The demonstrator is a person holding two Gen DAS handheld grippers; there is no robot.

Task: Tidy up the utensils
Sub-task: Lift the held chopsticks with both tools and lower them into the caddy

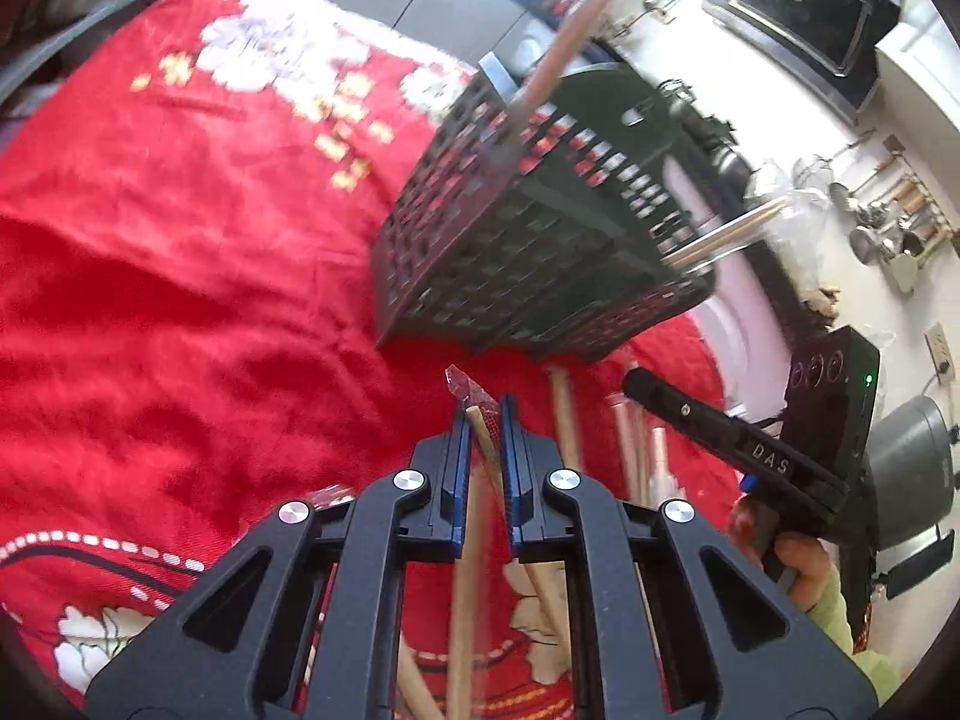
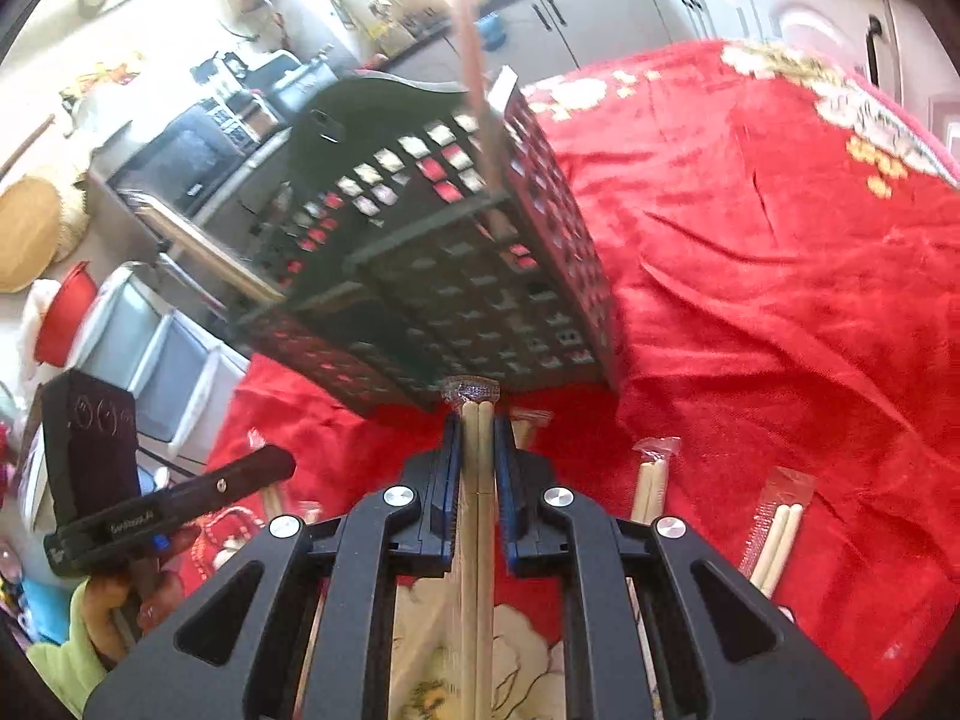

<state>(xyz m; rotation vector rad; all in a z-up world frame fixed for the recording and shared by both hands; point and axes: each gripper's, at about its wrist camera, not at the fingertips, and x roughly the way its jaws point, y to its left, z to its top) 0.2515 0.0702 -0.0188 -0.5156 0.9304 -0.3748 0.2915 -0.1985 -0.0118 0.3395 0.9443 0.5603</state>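
My left gripper (image 1: 485, 420) jaws are clenched on a wrapped chopstick pair (image 1: 480, 438), its clear wrapper tip poking out past the pads. My right gripper (image 2: 478, 427) jaws grasp another wrapped pair of chopsticks (image 2: 478, 480). Just beyond both stands the black perforated utensil basket (image 2: 456, 276) on the red floral cloth (image 2: 750, 276) over the worktop, a pink stick (image 1: 576, 30) leaning out of its far end. Two more wrapped pairs (image 2: 774, 534) lie near right

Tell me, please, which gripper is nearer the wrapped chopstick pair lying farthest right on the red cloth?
Right. The right gripper is just left of that pair; the left gripper is farther left, beyond it.
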